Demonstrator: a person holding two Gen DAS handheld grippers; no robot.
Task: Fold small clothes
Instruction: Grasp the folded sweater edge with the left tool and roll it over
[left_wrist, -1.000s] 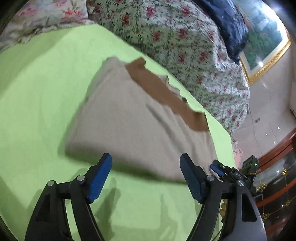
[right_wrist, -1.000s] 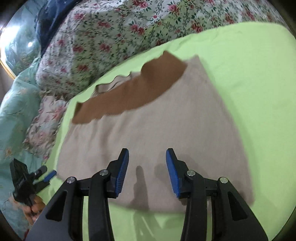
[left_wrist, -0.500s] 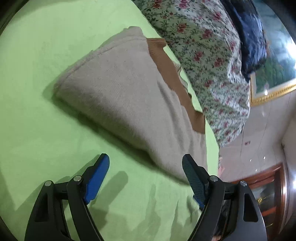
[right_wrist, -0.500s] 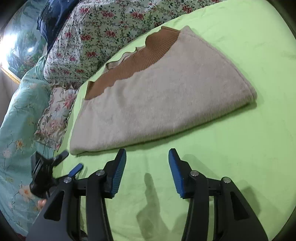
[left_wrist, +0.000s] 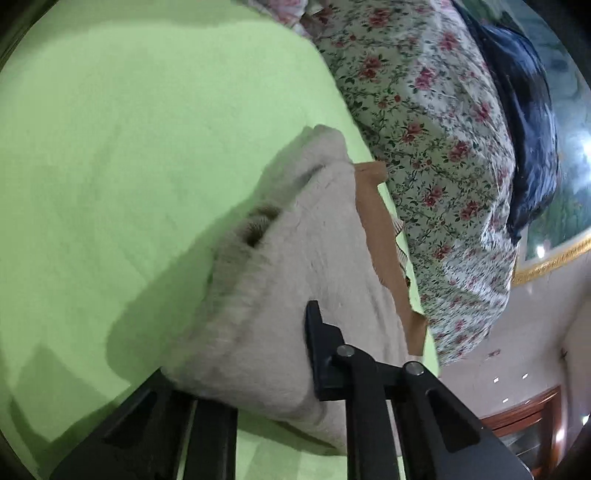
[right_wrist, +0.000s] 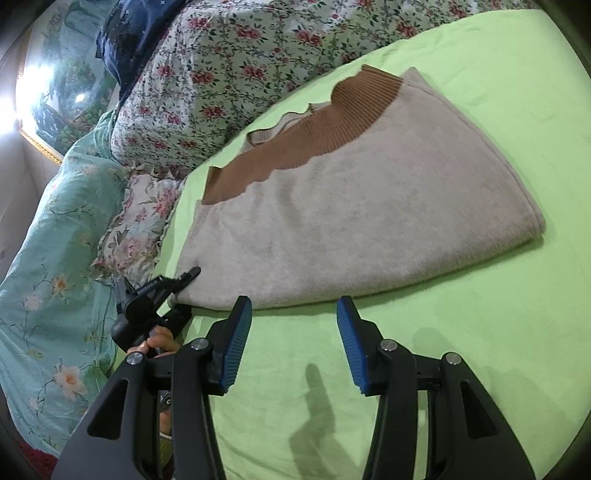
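- On the green sheet (right_wrist: 461, 354), toward the side that borders the flowered bedding, lies the beige sweater (right_wrist: 369, 206), folded into a flat, tapering bundle with its brown ribbed band (right_wrist: 306, 147) on top along the far edge.
- Change since half a second ago: the left gripper (left_wrist: 240, 354), which then hovered with its blue pads spread short of the near edge, now sits on the bundle's corner nearest the sheet's left border. One finger lies on top of the knit, the other underneath.
- The right wrist view confirms it: the left gripper's black fingers (right_wrist: 184, 278) straddle that same corner, upper one above the cloth, lower one below. It looks clamped on the sweater, though the pads themselves are hidden.
- The layers near the grip gape and lift slightly, and the picture is motion-blurred there.
- Right gripper (right_wrist: 293, 341): fingers spread wide, holding nothing, just short of the sweater's near edge. Little changed.
- My reading: the next fold is starting from the left corner; the right side is not yet gripped, so a lift now may skew the bundle.
- Surface: soft bed, sheet lightly rippled; the cloth may drag when pulled.
- Beyond the sheet: a rose-print quilt (right_wrist: 229, 74), a dark blue cloth (left_wrist: 517, 122) on top of it, and a teal floral cover (right_wrist: 48, 266) at the sheet's left border.
- Room: gilt-framed landscape painting (left_wrist: 565, 206), pale wall, dark wood cabinet (left_wrist: 532, 417) low at right.
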